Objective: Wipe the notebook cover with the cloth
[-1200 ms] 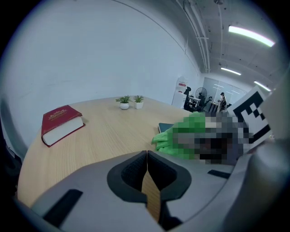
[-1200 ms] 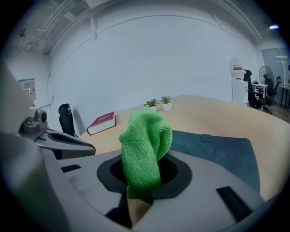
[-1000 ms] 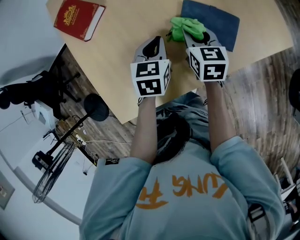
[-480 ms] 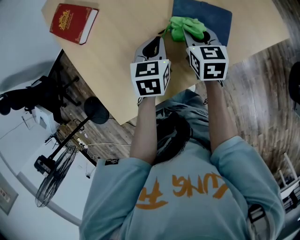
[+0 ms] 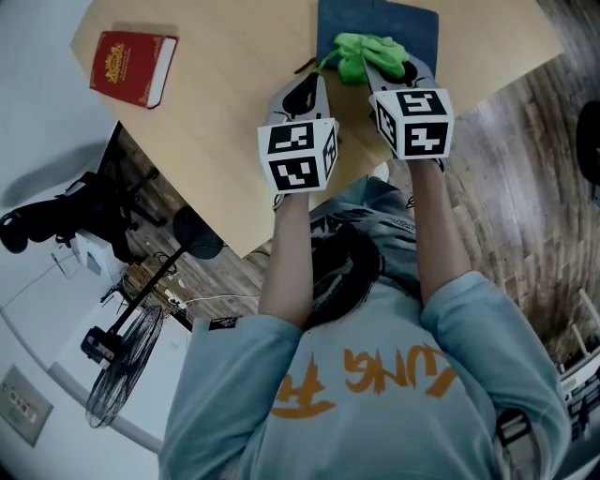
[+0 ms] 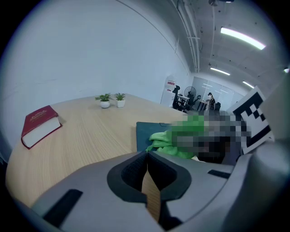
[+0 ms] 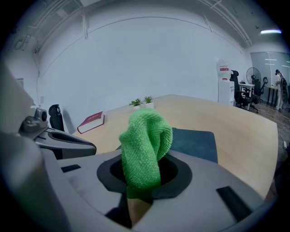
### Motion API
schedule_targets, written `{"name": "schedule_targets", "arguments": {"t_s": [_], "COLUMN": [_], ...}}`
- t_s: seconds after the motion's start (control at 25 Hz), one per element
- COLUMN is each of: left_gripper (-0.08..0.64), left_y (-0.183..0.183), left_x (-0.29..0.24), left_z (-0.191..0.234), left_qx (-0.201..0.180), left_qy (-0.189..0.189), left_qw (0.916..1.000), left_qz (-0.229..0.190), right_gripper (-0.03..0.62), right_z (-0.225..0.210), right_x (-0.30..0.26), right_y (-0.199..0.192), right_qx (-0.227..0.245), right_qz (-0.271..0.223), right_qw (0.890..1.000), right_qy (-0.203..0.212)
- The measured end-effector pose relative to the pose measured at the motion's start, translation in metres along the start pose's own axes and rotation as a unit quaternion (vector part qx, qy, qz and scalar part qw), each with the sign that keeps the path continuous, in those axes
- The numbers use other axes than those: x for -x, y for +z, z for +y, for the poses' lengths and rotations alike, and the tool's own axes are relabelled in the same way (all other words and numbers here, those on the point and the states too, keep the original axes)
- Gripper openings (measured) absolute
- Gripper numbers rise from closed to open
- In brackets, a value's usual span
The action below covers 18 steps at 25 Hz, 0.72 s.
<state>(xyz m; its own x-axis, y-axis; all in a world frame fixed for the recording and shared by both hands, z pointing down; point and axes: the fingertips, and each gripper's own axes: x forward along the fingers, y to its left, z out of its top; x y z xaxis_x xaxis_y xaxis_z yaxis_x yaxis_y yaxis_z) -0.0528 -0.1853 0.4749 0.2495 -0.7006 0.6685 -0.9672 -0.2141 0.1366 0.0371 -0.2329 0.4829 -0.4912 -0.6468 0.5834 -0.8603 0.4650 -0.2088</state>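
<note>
The cloth (image 5: 371, 52) has shifted from the left edge of the notebook (image 5: 417, 26) to its near edge. The right gripper (image 5: 382, 67) clamps the cloth, notebook just ahead by the table (image 5: 225, 122) front edge; the left gripper (image 5: 305, 89), closed on nothing, sits beside, farther off

Left gripper (image 5: 307, 86) jaws closed, empty; right gripper (image 5: 394, 75) jaws clamp the cloth (image 7: 145, 136).

The head view is taken from above, steeply downward, behind both pairs of jaws. Each gripper view is taken close behind its own jaws, low over the table (image 5: 234, 141), facing forward. The red book (image 5: 131, 67) (image 6: 41, 124) (image 7: 92, 121) and notebook (image 5: 412, 28) (image 6: 142, 133) (image 7: 195, 142) ahead of the jaws are shared by all three, as is the cloth (image 5: 370, 52) (image 6: 172, 138) (image 7: 145, 145).
</note>
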Motion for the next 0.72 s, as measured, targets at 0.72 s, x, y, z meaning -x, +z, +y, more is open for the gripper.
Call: {"name": "schedule_targets", "arguments": {"t_s": [0.72], "left_gripper": [0.021], "left_y": [0.006], "left_x": [-0.015], "left_z": [-0.035], "left_qx": [-0.018], "left_qy": [-0.036], "left_qw": [0.9992], "left_qz": [0.005], "right_gripper": [0.083], "right_z": [-0.044], "right_x": [0.027], "right_y": [-0.011], "right_qx": [-0.023], "right_qz": [0.000], "right_qw": [0.998], "right_qy": [-0.051]}}
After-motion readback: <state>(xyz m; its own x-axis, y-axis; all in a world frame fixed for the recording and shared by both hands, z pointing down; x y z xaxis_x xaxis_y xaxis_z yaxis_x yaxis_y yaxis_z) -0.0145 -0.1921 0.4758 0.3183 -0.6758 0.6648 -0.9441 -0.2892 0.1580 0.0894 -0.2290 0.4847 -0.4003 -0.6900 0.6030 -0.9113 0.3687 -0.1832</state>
